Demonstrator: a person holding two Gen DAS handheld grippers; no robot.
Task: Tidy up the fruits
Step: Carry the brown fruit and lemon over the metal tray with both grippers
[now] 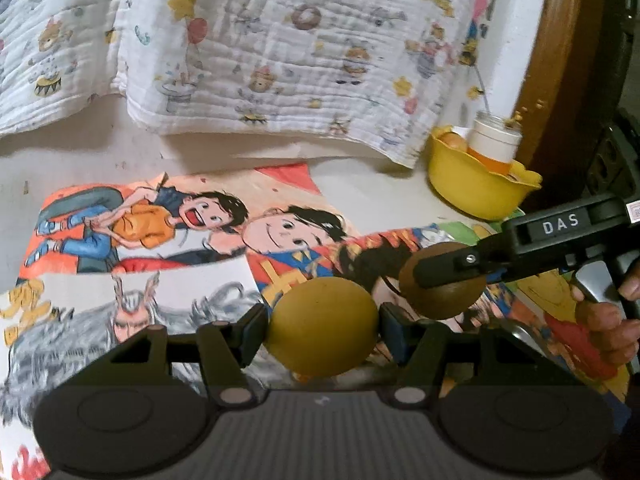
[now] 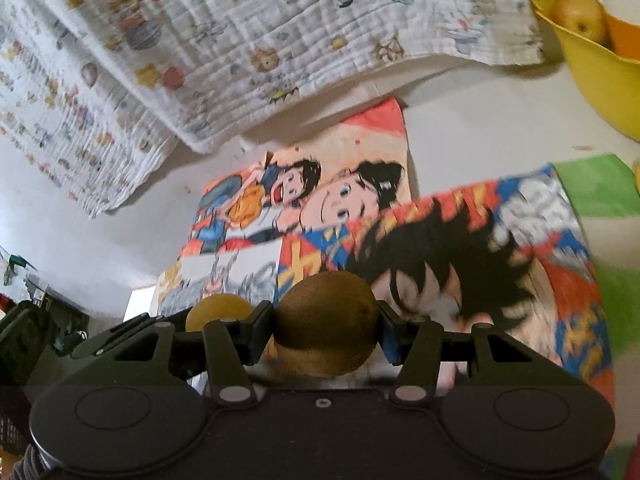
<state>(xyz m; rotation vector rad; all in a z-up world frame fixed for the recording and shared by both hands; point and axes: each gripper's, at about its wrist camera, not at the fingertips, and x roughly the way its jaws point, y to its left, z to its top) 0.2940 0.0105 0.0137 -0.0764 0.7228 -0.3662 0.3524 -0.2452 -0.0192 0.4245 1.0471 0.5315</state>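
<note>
My left gripper (image 1: 322, 326) is shut on a yellow-green round fruit (image 1: 322, 326) and holds it above the cartoon-printed mat (image 1: 152, 248). My right gripper (image 2: 326, 330) is shut on a brown kiwi (image 2: 326, 324). In the left wrist view the right gripper (image 1: 444, 276) comes in from the right with the kiwi (image 1: 440, 294), just right of the yellow-green fruit. The yellow-green fruit also shows in the right wrist view (image 2: 218, 310), at the left. A yellow bowl (image 1: 476, 184) at the back right holds a pear-like fruit (image 2: 580, 14) and an orange (image 2: 626, 38).
A white printed quilt (image 1: 260, 48) hangs over the back of the surface. A white-lidded jar (image 1: 496, 136) stands at the bowl. A brown wooden post (image 1: 560, 60) rises at the right. A green patch of mat (image 2: 592, 188) lies near the bowl.
</note>
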